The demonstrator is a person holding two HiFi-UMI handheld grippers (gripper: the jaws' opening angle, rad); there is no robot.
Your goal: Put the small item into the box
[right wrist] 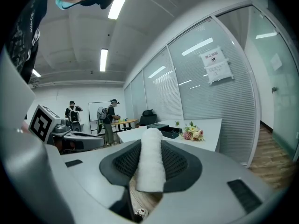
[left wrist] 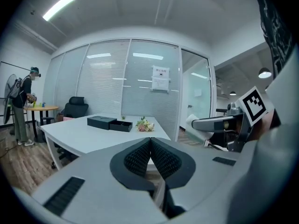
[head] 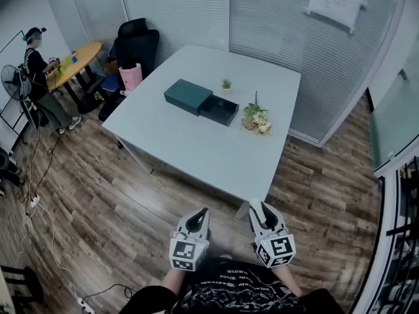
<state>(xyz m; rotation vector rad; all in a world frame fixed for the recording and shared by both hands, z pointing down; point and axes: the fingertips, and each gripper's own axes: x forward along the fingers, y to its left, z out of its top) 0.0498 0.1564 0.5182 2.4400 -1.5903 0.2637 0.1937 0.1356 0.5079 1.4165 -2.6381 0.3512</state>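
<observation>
You've a white, nubbly roll (right wrist: 150, 157). The box (head: 190, 95) is dark teal (its open part almost black). The table (head: 196, 146) is white, the floor (head: 98, 201) streaky brown wood.

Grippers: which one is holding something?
The right gripper: a white fluffy roll is pinched between its fingers. The left gripper has its fingers shut together, empty.

The white table (head: 196, 150) bears a dark box (head: 200, 101), a potted plant (head: 226, 84) — and a bouquet (head: 256, 120).
</observation>
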